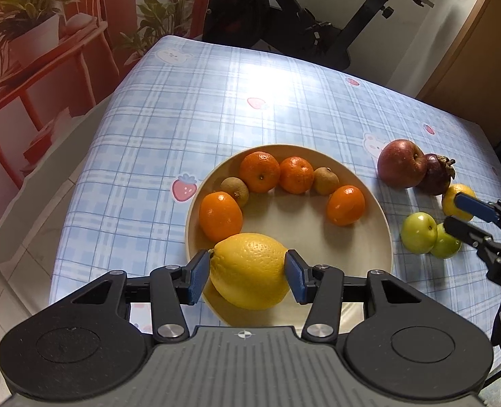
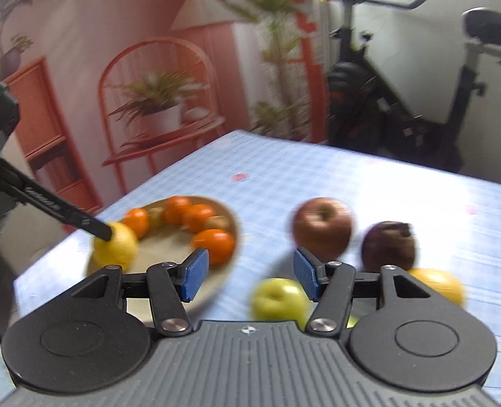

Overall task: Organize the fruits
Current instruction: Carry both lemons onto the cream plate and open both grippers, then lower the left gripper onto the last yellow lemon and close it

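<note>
The left gripper [image 1: 247,273] pinches the firm, probably waxy-slick lemon [image 1: 249,269] across its middle at lower centre; the right gripper [image 2: 250,276] gapes empty.

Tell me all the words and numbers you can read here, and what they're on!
"DA": white letters on the black arm of the right gripper, cut off by the picture's edge.
Raised lettering along a finger of the left gripper, seen from the right wrist: too blurred to read.
Tablecloth: only strawberry and bunny pictures, no words.
</note>
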Demonstrator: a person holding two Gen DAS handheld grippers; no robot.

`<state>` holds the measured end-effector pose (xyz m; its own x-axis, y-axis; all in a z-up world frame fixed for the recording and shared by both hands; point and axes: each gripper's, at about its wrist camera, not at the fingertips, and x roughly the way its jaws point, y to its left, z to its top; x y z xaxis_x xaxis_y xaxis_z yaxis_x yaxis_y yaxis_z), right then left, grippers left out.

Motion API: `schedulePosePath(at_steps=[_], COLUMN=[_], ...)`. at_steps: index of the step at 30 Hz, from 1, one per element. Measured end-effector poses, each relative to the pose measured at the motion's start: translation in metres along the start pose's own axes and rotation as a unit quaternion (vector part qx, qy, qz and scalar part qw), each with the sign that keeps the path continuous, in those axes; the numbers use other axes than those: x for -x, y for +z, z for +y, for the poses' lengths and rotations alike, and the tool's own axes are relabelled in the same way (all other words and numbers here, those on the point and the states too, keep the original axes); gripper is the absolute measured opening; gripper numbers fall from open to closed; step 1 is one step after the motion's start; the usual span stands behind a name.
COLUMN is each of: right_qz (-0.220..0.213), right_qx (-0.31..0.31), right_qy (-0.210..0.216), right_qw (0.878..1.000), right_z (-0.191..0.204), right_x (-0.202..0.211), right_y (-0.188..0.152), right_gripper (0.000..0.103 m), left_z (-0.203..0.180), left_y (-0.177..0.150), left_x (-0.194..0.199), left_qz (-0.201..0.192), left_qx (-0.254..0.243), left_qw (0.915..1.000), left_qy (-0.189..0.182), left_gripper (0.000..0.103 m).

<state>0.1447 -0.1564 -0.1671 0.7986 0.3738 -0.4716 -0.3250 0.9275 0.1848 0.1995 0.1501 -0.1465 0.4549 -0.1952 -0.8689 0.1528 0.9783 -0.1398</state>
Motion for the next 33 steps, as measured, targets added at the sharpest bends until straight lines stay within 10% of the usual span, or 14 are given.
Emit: schedulePosePath(at_steps=[16,23,33], right_qz=[-0.036,-0.028,0.010], right_qx=[-0.079,-0.069,0.003], right_qy=[-0.066,-0.078,-0.059], right_qw=[0.994,0.994,0.998], right_z=[-0.089,-0.096,-0.094], right_x=[0.042,0.039,0.026], right_y=[-0.040,-0.048,-0.049], right_gripper=[0.060,0.070,0.070], left_z=[-0.068,-0.149,-0.229], left_y=[0.016,0.037,0.042], left_x=[0.022,0.022,-0.046], left_qz=[-0.044,-0.103,-0.031], left_qx=[-0.031,-0.077,-0.041], left_qw=[0.9972,0.9918,0.9904], left_qy=[0.053,-0.004,-0.129], left_gripper=[0.050,0.053,0.054])
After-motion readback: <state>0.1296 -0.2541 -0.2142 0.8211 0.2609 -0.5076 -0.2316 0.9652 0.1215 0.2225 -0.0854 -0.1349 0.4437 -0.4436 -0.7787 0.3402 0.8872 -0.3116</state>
